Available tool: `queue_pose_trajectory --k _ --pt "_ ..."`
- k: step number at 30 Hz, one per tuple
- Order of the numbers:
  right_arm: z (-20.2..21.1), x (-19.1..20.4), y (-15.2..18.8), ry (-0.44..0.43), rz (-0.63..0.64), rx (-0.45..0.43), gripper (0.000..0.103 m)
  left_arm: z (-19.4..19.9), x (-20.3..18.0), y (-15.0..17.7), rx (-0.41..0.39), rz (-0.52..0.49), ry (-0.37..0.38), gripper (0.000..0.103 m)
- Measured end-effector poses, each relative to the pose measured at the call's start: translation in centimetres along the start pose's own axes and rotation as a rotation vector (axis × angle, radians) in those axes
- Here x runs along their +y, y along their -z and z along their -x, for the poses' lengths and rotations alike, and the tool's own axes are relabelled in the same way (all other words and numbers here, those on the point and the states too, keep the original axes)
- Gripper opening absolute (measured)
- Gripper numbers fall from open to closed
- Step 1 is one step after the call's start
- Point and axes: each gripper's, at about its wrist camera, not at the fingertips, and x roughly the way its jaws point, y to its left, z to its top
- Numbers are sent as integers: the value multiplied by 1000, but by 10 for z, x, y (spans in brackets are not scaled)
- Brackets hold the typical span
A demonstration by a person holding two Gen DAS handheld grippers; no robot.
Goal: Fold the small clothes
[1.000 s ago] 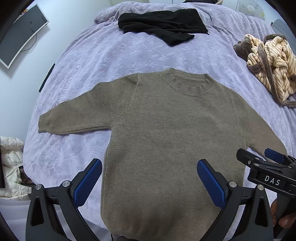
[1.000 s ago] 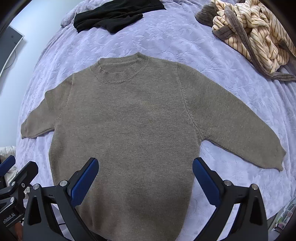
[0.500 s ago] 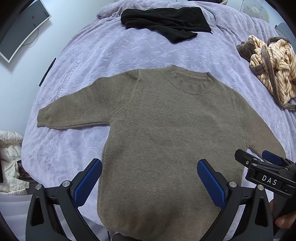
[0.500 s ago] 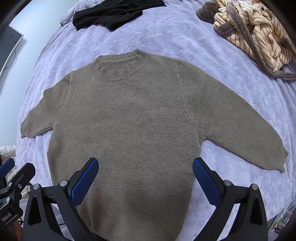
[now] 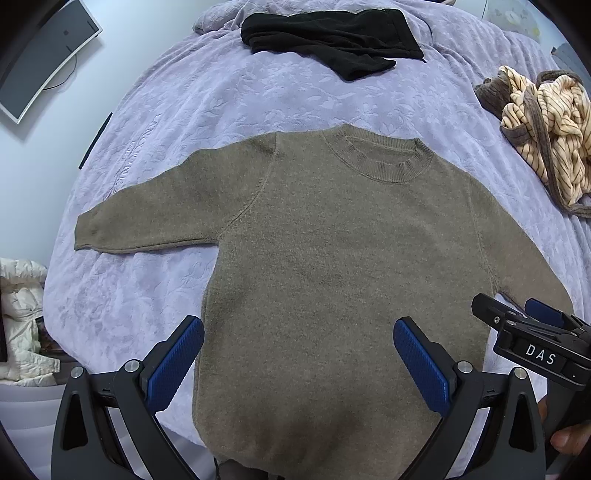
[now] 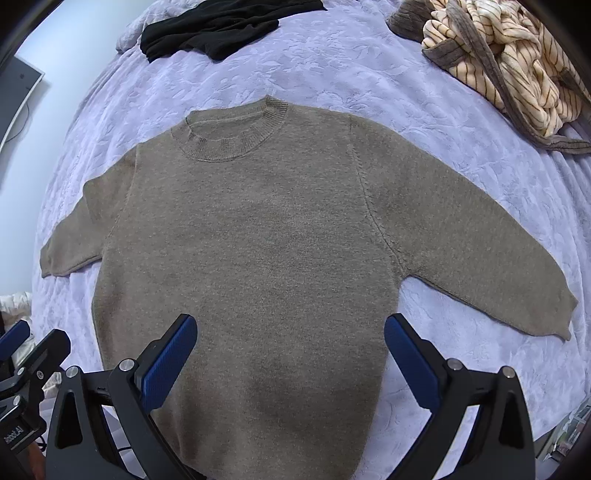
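Observation:
An olive-brown knit sweater (image 5: 332, 258) (image 6: 266, 240) lies flat and face up on the lilac bed, collar at the far side, both sleeves spread outward. My left gripper (image 5: 297, 354) hovers open above the sweater's lower hem area, nothing between its blue pads. My right gripper (image 6: 288, 350) is likewise open over the lower body of the sweater, empty. In the left wrist view the right gripper (image 5: 532, 332) shows at the lower right edge, near the right sleeve cuff. The hem nearest me is partly hidden behind the gripper frames.
A black garment (image 5: 332, 33) (image 6: 218, 26) lies at the far end of the lilac bedspread (image 5: 221, 96) (image 6: 369, 66). A cream striped garment (image 5: 546, 122) (image 6: 506, 55) is bunched at the far right. A monitor (image 5: 40, 62) hangs on the left wall; white clothing (image 5: 18, 317) sits beside the bed.
Both grippers have moved slightly forward and to the right over the sweater, so it sits lower and larger in view. The sweater itself has not moved; both stay open.

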Motion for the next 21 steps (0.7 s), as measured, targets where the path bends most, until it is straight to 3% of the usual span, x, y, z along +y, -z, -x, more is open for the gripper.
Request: queue_pose_trajectory --k 21 --pt "-1 -1 -3 0 -17 3 102 -8 -4 -4 21 -20 12 103"
